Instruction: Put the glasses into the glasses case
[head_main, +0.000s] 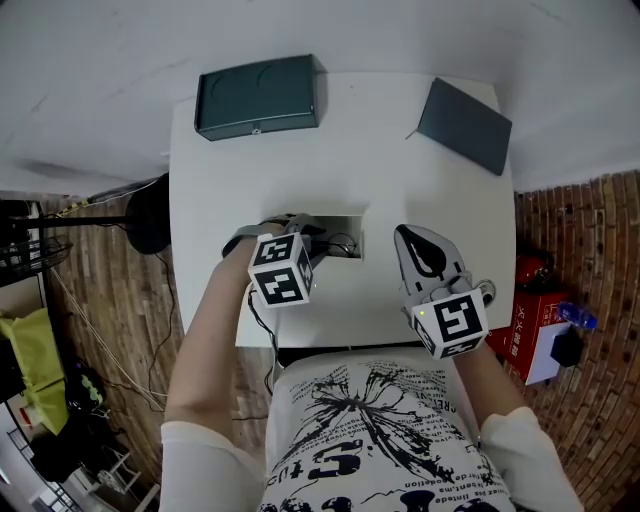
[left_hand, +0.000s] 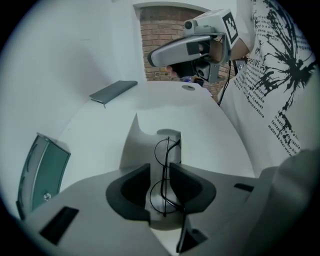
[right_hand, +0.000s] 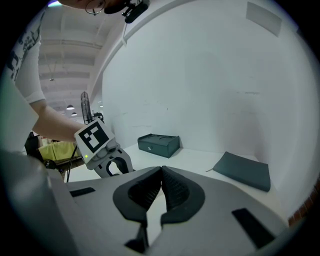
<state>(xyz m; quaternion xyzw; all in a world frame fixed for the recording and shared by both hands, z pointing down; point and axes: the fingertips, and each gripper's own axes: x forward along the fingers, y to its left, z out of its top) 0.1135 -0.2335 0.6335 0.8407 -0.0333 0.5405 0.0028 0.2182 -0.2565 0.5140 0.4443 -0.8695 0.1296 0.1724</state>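
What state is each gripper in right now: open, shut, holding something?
Left gripper: open, with the glasses between its jaws, not clamped.
Right gripper: shut, holding nothing.

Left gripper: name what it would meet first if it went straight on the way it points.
The glasses: they sit between the open jaws of the left gripper, right in its line. Behind them is the white table, though depth is unclear.

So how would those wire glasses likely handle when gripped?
The glasses look thin-wired, so probably light and easily bent. Only slim rims and a temple sit between the left gripper's jaws, so they may slip or pivot.
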